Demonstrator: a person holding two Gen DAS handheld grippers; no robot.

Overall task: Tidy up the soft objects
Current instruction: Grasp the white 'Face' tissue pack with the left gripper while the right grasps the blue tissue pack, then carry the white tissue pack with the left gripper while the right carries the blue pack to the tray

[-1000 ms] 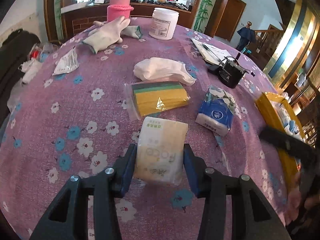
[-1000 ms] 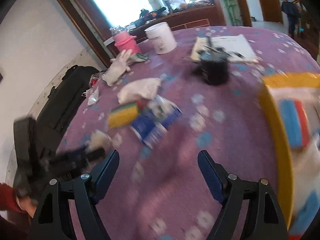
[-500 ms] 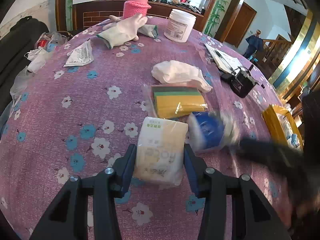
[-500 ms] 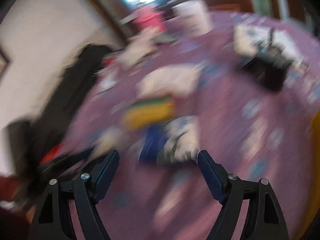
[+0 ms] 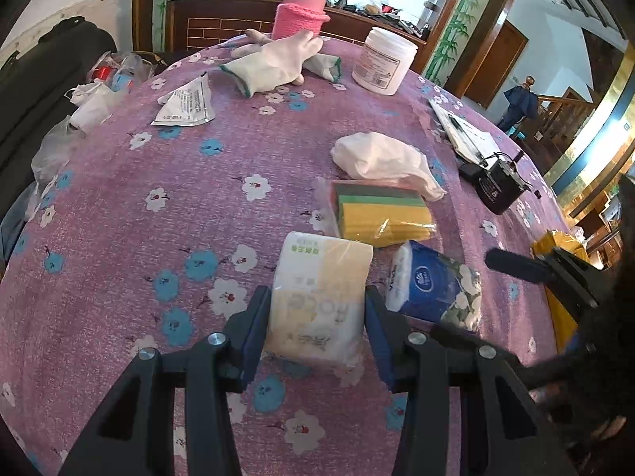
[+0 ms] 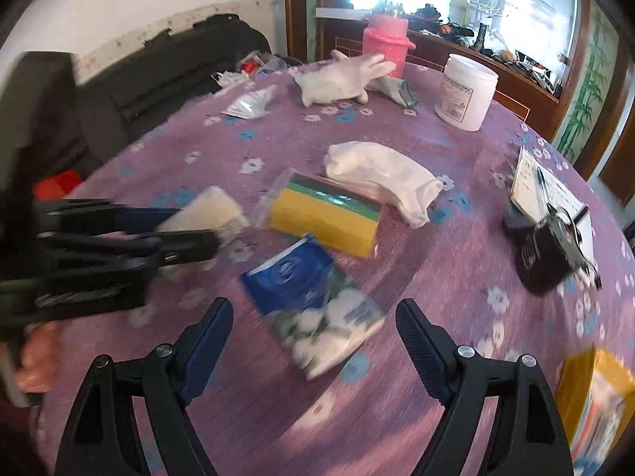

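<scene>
- Our left claw (image 5: 317,327) is clamped on the cream tissue pack (image 5: 321,301) — both pads press its sides, and the pack rests on the table (image 5: 158,206) with its far end sticking out ahead of the fingers.
- Our right claw (image 6: 313,337) is spread wide and grips nothing; the blue tissue pack (image 6: 313,297) lies on the cloth between its fingers and slightly ahead of them, touching neither pad.
- From the left claw, that blue pack (image 5: 434,287) sits just beside the right finger, close against the cream one.
- Just ahead of the left claw's pack lies the wrapped bundle of sponges (image 5: 381,214), yellow and green; beyond that a folded white cloth (image 5: 383,158) touches its far edge.
- Well ahead of both claws, at the far rim, a white work glove (image 5: 274,65) lies in front of a pink-sleeved bottle (image 5: 303,12), with a white jar (image 5: 384,61) to its right.
- Off to the right of the right claw — at the frame's lower corner — we see part of a yellow tray (image 6: 587,388); its contents are too blurred to name.
</scene>
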